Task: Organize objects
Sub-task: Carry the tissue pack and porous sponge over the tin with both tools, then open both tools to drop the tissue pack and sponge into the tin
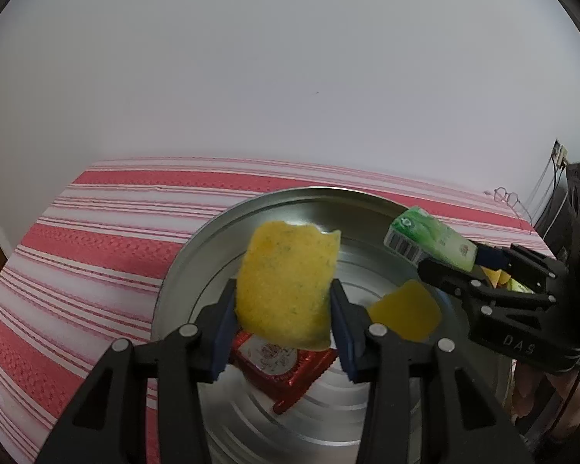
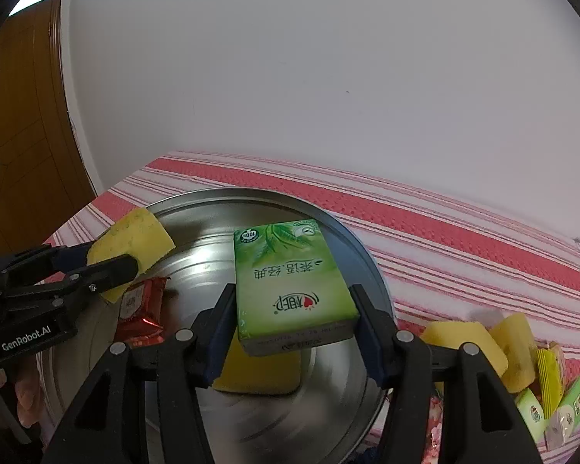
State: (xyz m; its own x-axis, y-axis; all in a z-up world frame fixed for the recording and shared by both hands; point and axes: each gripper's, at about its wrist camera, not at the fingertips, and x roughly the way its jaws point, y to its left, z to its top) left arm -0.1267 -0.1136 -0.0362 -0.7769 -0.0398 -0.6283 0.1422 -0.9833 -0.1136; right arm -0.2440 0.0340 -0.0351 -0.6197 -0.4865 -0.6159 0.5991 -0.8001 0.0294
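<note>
My left gripper [image 1: 284, 305] pinches a yellow sponge [image 1: 288, 282] over the metal tray [image 1: 197, 247] — a red packet [image 1: 286, 363] and another sponge [image 1: 406, 311] lie in it. My right gripper [image 2: 294, 319] clamps a green tissue pack [image 2: 290, 278] above the tray, which sits on the striped table [image 1: 96, 232] — more sponges [image 2: 479, 344] lie at its right edge.

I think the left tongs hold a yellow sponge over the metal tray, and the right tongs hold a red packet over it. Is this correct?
One detail is wrong. The right tongs hold a green tissue pack, not a red packet; the right wrist view shows it. The red packet lies in the metal tray. The left tongs do hold a yellow sponge over the tray.
</note>
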